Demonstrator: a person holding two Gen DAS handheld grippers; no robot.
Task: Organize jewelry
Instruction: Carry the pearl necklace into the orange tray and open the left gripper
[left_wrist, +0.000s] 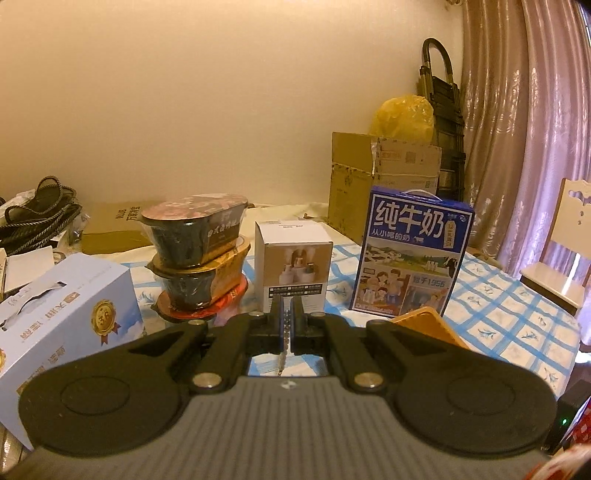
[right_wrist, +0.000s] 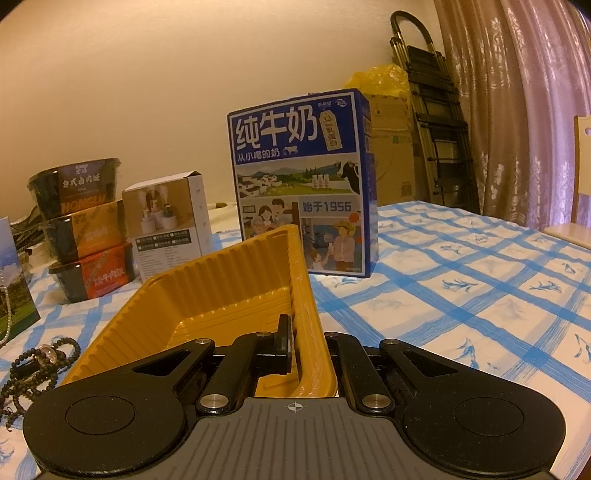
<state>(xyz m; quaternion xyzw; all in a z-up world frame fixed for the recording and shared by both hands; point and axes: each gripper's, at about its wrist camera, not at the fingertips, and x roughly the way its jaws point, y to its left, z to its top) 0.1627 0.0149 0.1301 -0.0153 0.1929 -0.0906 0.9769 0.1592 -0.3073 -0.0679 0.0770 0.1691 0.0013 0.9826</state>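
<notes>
In the left wrist view my left gripper (left_wrist: 286, 314) is shut on a silver bead chain (left_wrist: 284, 332), held up above the table. The chain's loose end dangles below the jaws. A corner of the yellow plastic tray (left_wrist: 424, 325) shows just right of the gripper. In the right wrist view my right gripper (right_wrist: 299, 332) is shut on the right wall of the ribbed yellow tray (right_wrist: 229, 291). One finger (right_wrist: 282, 343) is inside the tray and the other is hidden behind the wall. A dark bead necklace (right_wrist: 37, 365) lies on the cloth left of the tray. A thin silver chain (right_wrist: 5, 314) hangs at the far left edge.
On the blue-checked tablecloth (right_wrist: 461, 295) stand a blue milk carton (right_wrist: 303, 184), a small white box (right_wrist: 166, 229) and three stacked food bowls (right_wrist: 81, 229). A pale blue box (left_wrist: 62, 317) sits near left. Cardboard boxes (left_wrist: 384, 173), a folded ladder (right_wrist: 436, 122) and a chair (left_wrist: 561, 258) stand behind.
</notes>
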